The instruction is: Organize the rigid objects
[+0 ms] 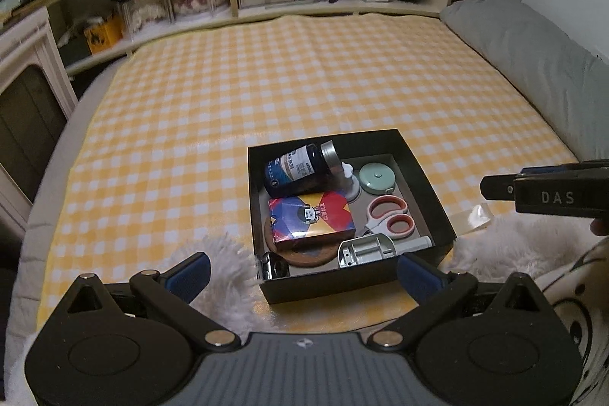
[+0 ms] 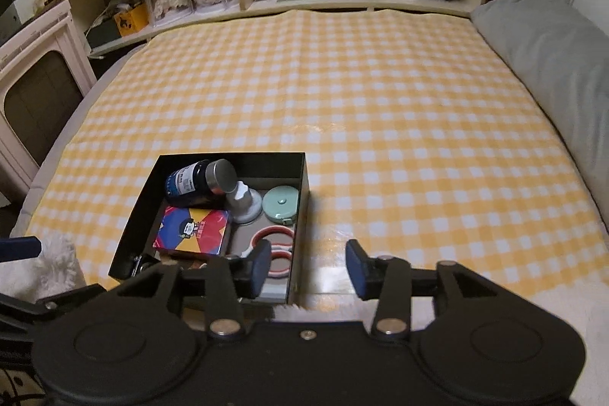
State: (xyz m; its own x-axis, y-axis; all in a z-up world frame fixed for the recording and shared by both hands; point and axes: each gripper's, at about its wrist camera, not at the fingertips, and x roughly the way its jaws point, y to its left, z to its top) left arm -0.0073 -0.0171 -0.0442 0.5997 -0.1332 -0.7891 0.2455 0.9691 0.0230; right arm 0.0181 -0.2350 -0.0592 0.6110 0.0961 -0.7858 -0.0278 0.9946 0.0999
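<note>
Right now both of your tools are empty and spread wide. Your left tool [image 1: 302, 271] hangs just in front of the black box [image 1: 415, 160], with one blue pad on each side of its near wall. Your right tool [image 2: 308, 267] hangs over the box's right wall, with its left finger above the scissors [image 2: 275, 246] and its right finger over the bare yellow checked cloth [image 2: 380, 101] on the bed. All the hard things look to be inside the box already, so the job seems nearly done. A dark bottle [image 1: 295, 172] with a silver cap lies on its side at the back. It looks like glass, so it is likely heavy, slippery and easy to break; take it around its middle, not by the cap. A small white piece [image 1: 350, 183] stands beside it, and a round green tape measure [image 1: 377, 177] sits in the back right corner. That one is smooth and light, so pinch it across its flat faces. A bright card box [image 1: 310, 219] rests on a round cork coaster [image 1: 300, 255]. It is stiff but could dent, so hold its long sides softly. The scissors have orange and white handles; grab them at the handles, away from the blades. A grey plastic piece [image 1: 365, 250] and a shiny metal thing [image 1: 272, 265] lie at the front; you cannot tell what these are. White fluffy fur [image 1: 224, 265] lies just beside the box, so be careful not to snag it.
</note>
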